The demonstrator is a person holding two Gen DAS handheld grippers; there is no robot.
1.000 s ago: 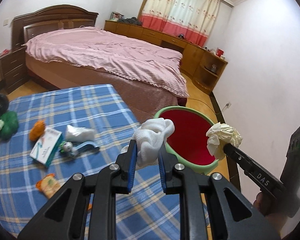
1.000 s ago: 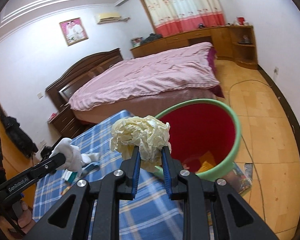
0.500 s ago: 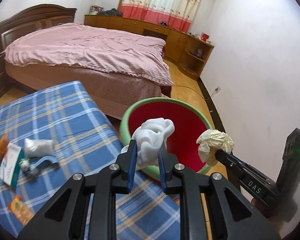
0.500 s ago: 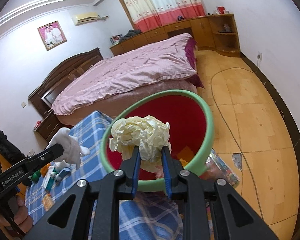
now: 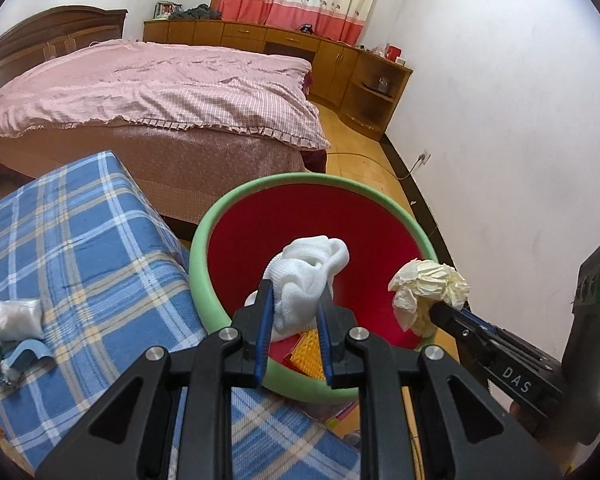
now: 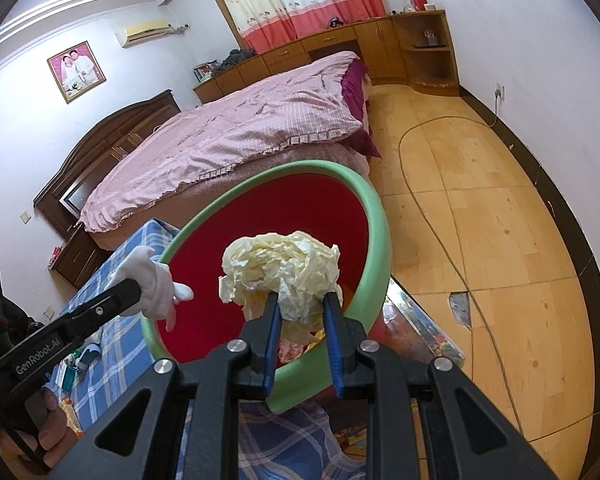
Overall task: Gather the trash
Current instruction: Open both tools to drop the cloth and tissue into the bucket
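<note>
Both loads sit over the bin mouth; the step in hand looks like the drop.

- Your left gripper [image 5: 294, 312] is clamped on a white cloth wad [image 5: 308, 276]. It hangs above the red interior of the green-rimmed bin [image 5: 204, 264], toward the near side.
- Your right gripper [image 6: 302, 312] is clamped on a crumpled cream paper ball [image 6: 280, 268]. From the left wrist view that ball [image 5: 428, 288] reads close to the bin's right rim, so its margin looks thin.
- Some orange and yellow scraps [image 5: 308, 354] already lie at the bottom.

How to do it well:
- Nudge the right load inward, toward the bin's centre, before you let go. Crumpled paper is light and may bounce or drift off the rim.
- The cloth is soft and may cling to the blue pads [image 5: 265, 320]. Spread the jaws fully and give it a moment to fall.
- Keep the two tools apart as you release; they sit near each other over the opening.

Left on the blue plaid cloth [image 5: 80, 240]: a small clear packet [image 5: 16, 316] and a blue curved piece [image 5: 30, 354] just beside it, well apart from the bin.
</note>
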